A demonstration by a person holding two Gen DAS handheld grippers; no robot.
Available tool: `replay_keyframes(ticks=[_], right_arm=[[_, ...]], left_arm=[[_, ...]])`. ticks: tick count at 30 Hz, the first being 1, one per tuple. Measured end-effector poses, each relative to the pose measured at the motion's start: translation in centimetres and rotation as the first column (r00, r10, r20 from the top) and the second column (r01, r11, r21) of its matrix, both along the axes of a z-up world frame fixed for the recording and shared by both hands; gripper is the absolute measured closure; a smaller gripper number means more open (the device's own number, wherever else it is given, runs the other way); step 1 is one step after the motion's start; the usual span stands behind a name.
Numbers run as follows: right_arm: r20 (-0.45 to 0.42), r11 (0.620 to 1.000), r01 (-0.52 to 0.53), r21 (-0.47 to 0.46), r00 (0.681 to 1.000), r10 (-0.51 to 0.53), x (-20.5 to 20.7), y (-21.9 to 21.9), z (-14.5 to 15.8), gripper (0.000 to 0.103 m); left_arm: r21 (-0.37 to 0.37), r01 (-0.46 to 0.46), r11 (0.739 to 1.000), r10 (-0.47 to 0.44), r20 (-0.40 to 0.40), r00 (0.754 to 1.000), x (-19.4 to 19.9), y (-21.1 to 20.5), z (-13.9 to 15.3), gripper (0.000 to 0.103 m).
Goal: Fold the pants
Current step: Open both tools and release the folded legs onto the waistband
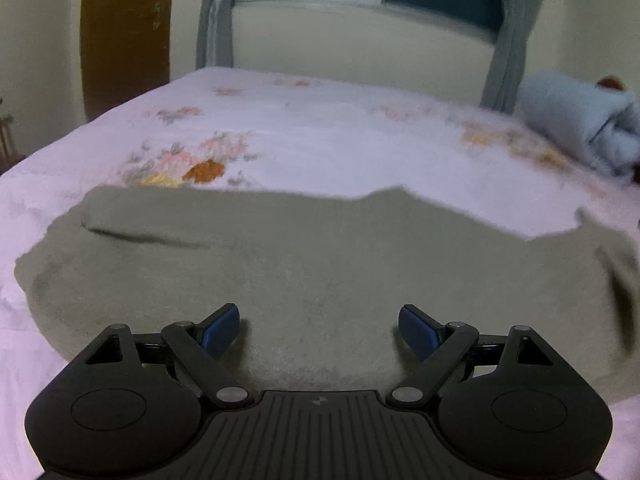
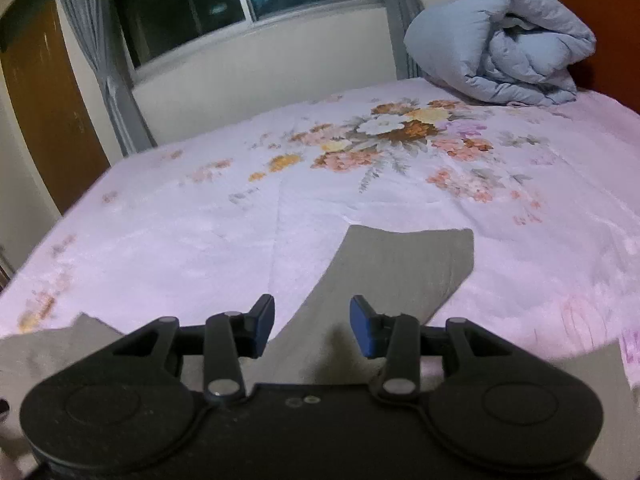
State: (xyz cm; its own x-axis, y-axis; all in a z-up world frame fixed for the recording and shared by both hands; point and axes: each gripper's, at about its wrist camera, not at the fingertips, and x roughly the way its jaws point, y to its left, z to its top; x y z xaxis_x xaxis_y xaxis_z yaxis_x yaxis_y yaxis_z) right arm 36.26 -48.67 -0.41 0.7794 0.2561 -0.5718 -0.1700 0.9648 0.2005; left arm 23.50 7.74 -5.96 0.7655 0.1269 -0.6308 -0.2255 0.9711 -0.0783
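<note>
Pants (image 1: 304, 264) lie spread on floral bedsheet (image 2: 200, 232).

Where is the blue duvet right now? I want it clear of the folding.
In the right wrist view the rolled duvet sits at the bed's far right corner, beyond the floral print, apart from the pants.

The left wrist view is blurred, so the pants (image 1: 280, 264) show no seams, and the right gripper (image 2: 312, 326) body hides their near part, while the blanket (image 1: 580, 120) beyond them is cut off.
</note>
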Motion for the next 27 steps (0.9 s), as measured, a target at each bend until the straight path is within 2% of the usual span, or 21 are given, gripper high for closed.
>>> replay_keyframes(ticks=[3,5,9,15,20,22,23,24,27], right_arm=[[-0.02,0.999,-0.008,-0.044,1.0,0.008,2.6,0.5,-0.7,0.069],[-0.031,0.998,-0.011,-0.067,0.999,0.009,4.0,0.7,-1.1,0.069],[-0.055,0.995,-0.021,-0.095,0.998,0.016,6.2,1.7,-2.3,0.069],[-0.092,0.981,0.01,-0.191,0.995,-0.028,9.2,4.4,-4.0,0.069],[-0.181,0.955,0.057,-0.29,0.977,-0.113,12.4,5.8,-5.5,0.07],[-0.192,0.953,0.06,-0.295,0.974,-0.121,12.8,5.7,-5.9,0.081],[-0.198,0.96,0.052,-0.274,0.974,-0.109,12.8,5.4,-5.9,0.1],[-0.197,0.965,0.055,-0.255,0.975,-0.107,12.6,5.1,-5.8,0.103],[-0.145,0.968,0.066,-0.243,0.984,-0.103,11.2,4.4,-4.4,0.103]], left_arm=[[-0.024,-0.106,0.994,0.106,-0.003,0.994,0.6,1.7,-0.9,0.016],[0.015,-0.171,0.985,0.171,0.004,0.985,1.0,2.5,-0.9,0.016],[0.017,-0.3,0.954,0.299,0.034,0.954,1.5,5.3,-0.7,0.016],[0.014,-0.389,0.921,0.389,0.028,0.921,1.4,7.5,-0.4,0.016],[0.087,-0.391,0.916,0.393,-0.012,0.919,3.0,6.8,-1.3,0.016],[0.087,-0.39,0.917,0.392,-0.013,0.92,2.9,6.7,-1.4,0.016],[0.086,-0.389,0.917,0.391,-0.011,0.92,2.9,6.8,-1.6,0.016],[0.089,-0.384,0.919,0.387,-0.01,0.922,2.7,6.7,-1.6,0.016],[0.105,-0.37,0.923,0.373,-0.007,0.928,2.8,6.6,-1.8,0.016]])
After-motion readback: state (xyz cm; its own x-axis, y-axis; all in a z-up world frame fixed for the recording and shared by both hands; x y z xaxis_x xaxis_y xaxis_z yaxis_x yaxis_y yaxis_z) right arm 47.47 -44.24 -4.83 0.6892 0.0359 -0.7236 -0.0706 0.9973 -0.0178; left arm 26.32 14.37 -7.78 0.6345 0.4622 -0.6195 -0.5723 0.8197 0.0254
